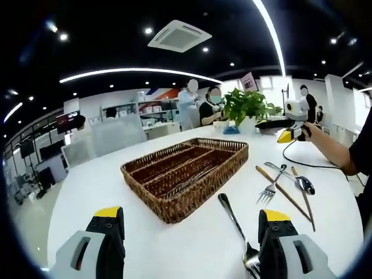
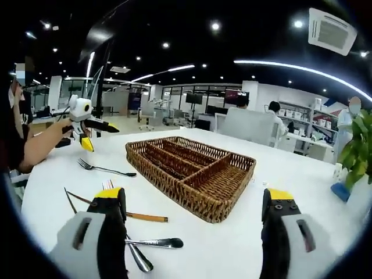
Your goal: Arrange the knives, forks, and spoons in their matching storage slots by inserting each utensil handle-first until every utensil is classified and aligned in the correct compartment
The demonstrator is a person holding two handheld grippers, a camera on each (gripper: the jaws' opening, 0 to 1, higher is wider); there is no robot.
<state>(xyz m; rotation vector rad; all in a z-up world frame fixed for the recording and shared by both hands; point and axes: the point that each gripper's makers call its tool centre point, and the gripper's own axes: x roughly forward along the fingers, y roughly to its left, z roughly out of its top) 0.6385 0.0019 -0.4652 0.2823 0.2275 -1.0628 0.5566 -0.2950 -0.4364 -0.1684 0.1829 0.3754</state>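
Lying beside the wicker tray [image 1: 185, 177], a fork [image 1: 271, 186] and spoon [image 1: 303, 183].

My two cameras sit low over the white surface [image 1: 192, 244], looking from opposite edges. Both share the wicker basket [image 1: 185, 172] between them.

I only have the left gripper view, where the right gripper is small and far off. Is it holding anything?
Observer: No. In the right gripper view the right gripper is open, with nothing between its jaws.
Operator: What lies nearest to it?
Observer: A spoon lies flat on the table just beside one jaw, on the side away from the wicker basket.
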